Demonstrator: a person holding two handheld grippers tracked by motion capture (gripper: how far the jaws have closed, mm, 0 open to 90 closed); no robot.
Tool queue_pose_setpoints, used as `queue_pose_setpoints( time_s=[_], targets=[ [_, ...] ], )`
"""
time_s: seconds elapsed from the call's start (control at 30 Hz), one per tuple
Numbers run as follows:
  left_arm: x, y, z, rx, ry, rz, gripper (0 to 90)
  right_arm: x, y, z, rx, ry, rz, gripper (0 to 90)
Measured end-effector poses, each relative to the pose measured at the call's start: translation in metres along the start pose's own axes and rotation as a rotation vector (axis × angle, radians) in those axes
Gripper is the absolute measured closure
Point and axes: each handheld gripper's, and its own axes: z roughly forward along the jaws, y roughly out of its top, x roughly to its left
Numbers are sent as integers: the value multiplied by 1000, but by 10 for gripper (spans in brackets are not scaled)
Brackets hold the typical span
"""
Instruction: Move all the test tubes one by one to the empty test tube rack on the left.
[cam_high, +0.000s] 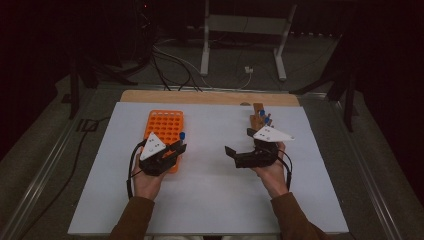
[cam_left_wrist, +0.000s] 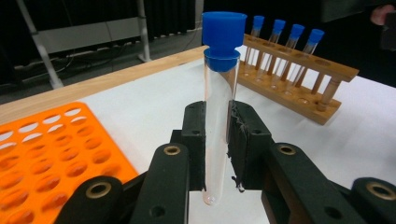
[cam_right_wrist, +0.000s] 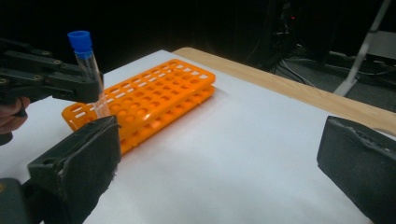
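The left gripper (cam_left_wrist: 217, 144) is clamping a clear test tube (cam_left_wrist: 218, 121) between its two black pads, gripping it around the middle of the glass — the tube is standing upright, its long axis vertical, the blue cap (cam_left_wrist: 224, 39) pointing up and the rounded bottom hanging just below the pads. In the high view this gripper (cam_high: 172, 150) is hovering at the near right corner of the orange rack (cam_high: 162, 125), which is lying toward the left side of the white table surface (cam_high: 210, 200), and the tube's cap (cam_high: 182, 135) is showing just beside the rack's right edge. The right gripper (cam_right_wrist: 219, 163) is sitting with its jaws spread wide apart and holding nothing — it is facing leftward across the surface toward the orange rack (cam_right_wrist: 154, 98) and the held tube (cam_right_wrist: 88, 70). The wooden rack (cam_left_wrist: 299, 79), carrying four more blue-capped tubes, is standing near the far edge, right of centre.
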Motion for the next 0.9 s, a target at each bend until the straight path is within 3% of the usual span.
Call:
queue_pose_setpoints(
  time_s=[0.9],
  targets=[
    [18, -26, -14, 44, 62, -34, 780, -26, -24, -42, -2, -91, 29, 0]
  ],
)
